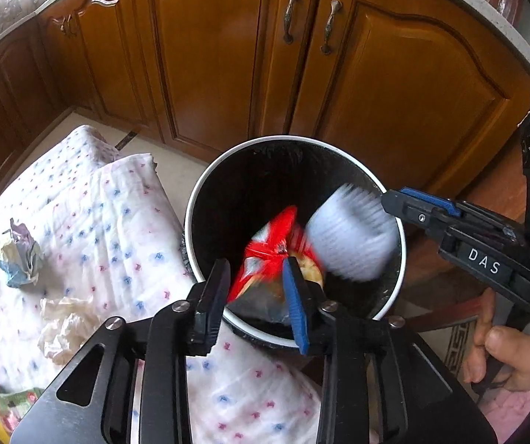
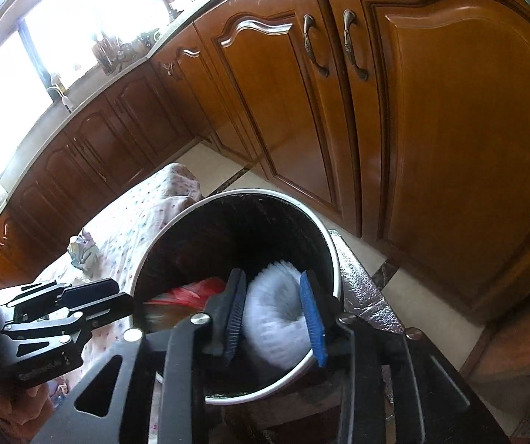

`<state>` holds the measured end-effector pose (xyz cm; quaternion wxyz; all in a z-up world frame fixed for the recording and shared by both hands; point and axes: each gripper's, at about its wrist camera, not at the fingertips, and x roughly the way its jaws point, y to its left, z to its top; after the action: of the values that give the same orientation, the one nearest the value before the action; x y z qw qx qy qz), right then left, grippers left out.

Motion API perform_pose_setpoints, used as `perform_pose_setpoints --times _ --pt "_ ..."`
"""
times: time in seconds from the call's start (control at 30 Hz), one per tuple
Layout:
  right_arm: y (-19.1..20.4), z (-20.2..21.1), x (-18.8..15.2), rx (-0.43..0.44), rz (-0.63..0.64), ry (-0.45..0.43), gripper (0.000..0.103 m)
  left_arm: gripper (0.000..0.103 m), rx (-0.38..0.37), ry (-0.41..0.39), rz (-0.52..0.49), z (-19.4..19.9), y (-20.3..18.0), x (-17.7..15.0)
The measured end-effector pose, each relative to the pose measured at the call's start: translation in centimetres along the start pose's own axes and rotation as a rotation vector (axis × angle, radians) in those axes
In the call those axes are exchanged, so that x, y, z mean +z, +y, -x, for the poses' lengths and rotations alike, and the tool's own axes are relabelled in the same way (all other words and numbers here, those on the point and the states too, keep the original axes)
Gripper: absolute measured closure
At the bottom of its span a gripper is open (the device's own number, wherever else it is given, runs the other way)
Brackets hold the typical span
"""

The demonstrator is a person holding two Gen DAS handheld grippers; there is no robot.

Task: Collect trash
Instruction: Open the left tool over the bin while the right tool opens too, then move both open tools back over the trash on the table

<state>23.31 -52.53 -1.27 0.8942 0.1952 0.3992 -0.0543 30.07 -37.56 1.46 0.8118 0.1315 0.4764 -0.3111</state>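
While blurred, white cup (image 1: 350,238) mouth faces bin (image 1: 205,199) (tilted).

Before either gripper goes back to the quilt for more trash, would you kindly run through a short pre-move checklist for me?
1. Red snack wrapper released by left gripper: ok, blurred and over the bin mouth, between parted jaws.
2. White ribbed paper cup free of right gripper: ok, blurred between parted jaws.
3. Both items over the round white-rimmed bin: ok.
4. Items settled inside: cannot tell.
5. Trash remaining on the dotted white quilt: not ok; crumpled printed paper and white tissue remain.
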Motion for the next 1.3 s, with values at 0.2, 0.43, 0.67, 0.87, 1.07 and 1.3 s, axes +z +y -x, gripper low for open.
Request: perform_pose_setpoints --times 0.2,0.43,0.67,0.87,1.07,1.3 --pt "0.6 1.8 -1.2 0.041 -0.012 -0.046 0.045 0.064 0.002 -0.051 0.025 1.8 1.3 -1.8" --pt "2.8 3.5 -4.2 0.079 -0.001 -0.109 0.026 0.049 0.057 -0.152 0.139 4.1 4.8 -5.8" --pt "4.8 4.2 -6.6 0.135 -0.030 -0.121 0.023 0.047 0.081 -0.193 0.235 7.0 8.0 -10.2" --pt "7.3 4.2 -8.3 0.163 -0.013 -0.124 0.016 0.045 0.093 -0.205 0.303 8.9 10.4 -13.5" --pt "10.1 3.6 -9.5 0.201 0.020 -0.110 0.015 0.039 0.115 -0.226 0.347 10.2 13.0 -14.9" --pt "13.4 2.8 -10.1 0.218 0.069 -0.098 0.015 0.035 0.119 -0.248 0.401 11.2 15.5 -16.1"
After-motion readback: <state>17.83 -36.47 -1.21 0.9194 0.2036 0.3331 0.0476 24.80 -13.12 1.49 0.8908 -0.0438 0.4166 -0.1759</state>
